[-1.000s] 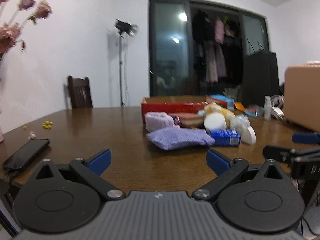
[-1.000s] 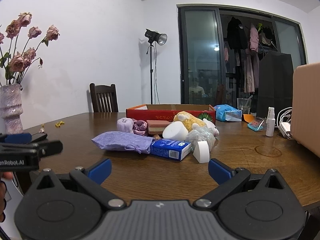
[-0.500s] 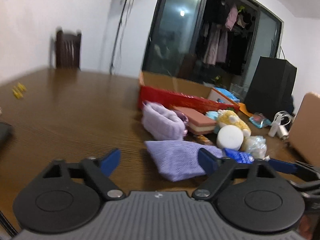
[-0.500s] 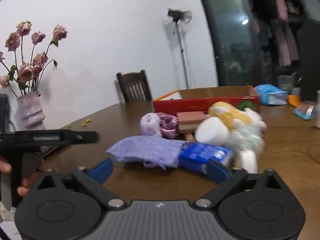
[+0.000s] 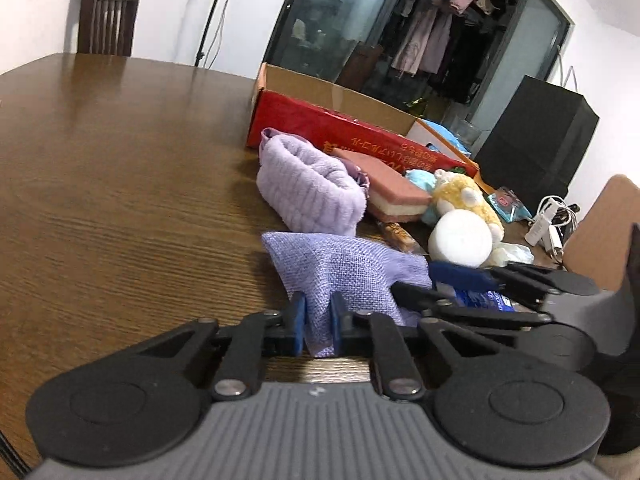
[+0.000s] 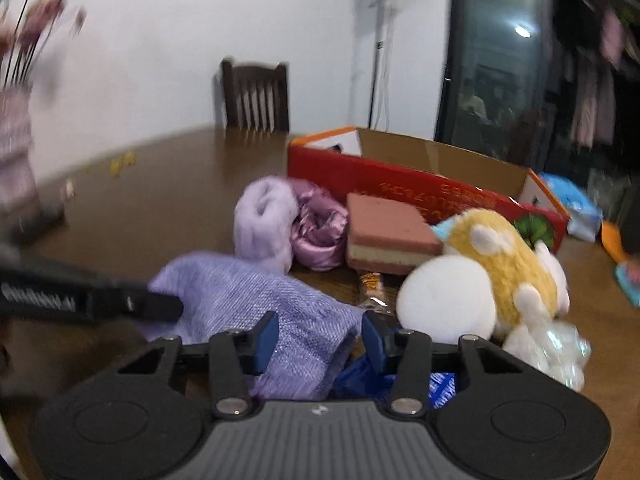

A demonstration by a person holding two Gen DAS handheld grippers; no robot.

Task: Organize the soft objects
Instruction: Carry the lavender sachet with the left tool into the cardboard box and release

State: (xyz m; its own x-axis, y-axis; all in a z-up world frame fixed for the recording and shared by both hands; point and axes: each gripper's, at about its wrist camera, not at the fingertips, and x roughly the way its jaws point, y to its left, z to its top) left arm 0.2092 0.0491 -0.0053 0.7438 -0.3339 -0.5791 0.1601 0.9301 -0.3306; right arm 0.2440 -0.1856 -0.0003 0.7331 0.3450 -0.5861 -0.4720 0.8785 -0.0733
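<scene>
A flat purple woven pouch point(image 5: 340, 268) lies on the brown table point(image 5: 120, 184). My left gripper point(image 5: 317, 322) is shut on its near corner. My right gripper point(image 6: 318, 338) has its jaws around the pouch's point(image 6: 256, 300) other end, closed on the cloth. Behind it lie a rolled lilac towel point(image 5: 308, 188), a shiny purple cloth point(image 6: 318, 226), a pink sponge block point(image 6: 386, 236), a white round puff point(image 6: 444, 300) and a yellow plush toy point(image 6: 504, 256). The right gripper also shows in the left wrist view point(image 5: 460, 280).
An open red cardboard box point(image 5: 340, 120) stands behind the pile. A blue packet point(image 6: 436, 386) lies under my right gripper, a clear bag point(image 6: 552, 350) beside it. A chair point(image 6: 256, 98), a vase point(image 6: 14, 152) at far left, a brown box point(image 5: 604, 232) at right.
Both grippers moved forward and down to the purple pouch and closed on it, the left on its near corner, the right on its other end. Both were open a second ago.
</scene>
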